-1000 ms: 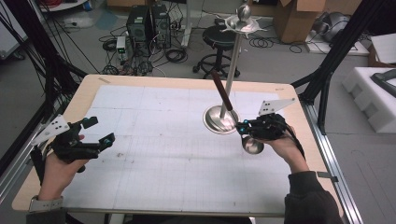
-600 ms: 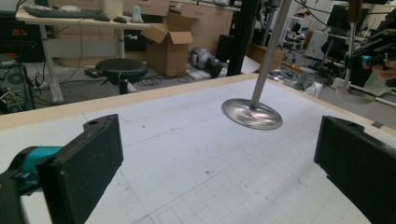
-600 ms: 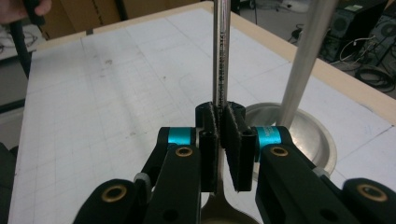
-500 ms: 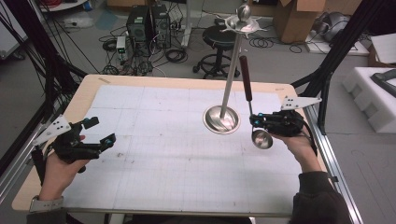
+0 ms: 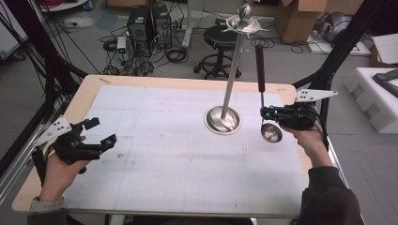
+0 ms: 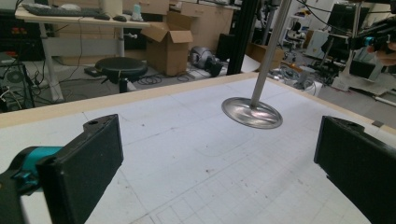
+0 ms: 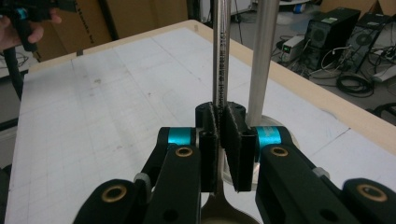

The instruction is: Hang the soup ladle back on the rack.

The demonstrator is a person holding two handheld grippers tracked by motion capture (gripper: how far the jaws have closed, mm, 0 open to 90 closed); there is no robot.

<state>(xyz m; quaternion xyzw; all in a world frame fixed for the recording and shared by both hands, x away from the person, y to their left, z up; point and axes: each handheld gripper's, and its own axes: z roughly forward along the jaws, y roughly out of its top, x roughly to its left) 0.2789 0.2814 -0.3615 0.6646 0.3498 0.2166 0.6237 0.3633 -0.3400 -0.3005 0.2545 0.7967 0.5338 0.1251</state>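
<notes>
item: ladle (image 5: 271, 132), polished steel bowl, thin steel shank, dark reddish-brown handle (image 5: 258, 67) standing upright. you hold it in the air just right of the stand's base, bowl low over the table (image 5: 155, 187), handle end up near the hooks, probably so it can be hung from the top.

holder: your right gripper (image 5: 267, 112), jaws pressed together on the ladle's shank just above the bowl; in the right gripper view the black ribbed pads (image 7: 208, 140) pinch the thin shank (image 7: 220, 51), which keeps the ladle vertical.

near it: rack stand (image 5: 231, 82), a slim brushed-metal pole leaning slightly, on a round dished base (image 5: 223, 120), with a ring of hooks (image 5: 245, 22) and a ball finial on top.

idle: your left gripper (image 5: 96, 132), jaws wide apart and holding nothing, well apart at the table's left edge; flat matte black pads (image 6: 88, 163).

surface: white gridded mat on a pale wood-edged table.
</notes>
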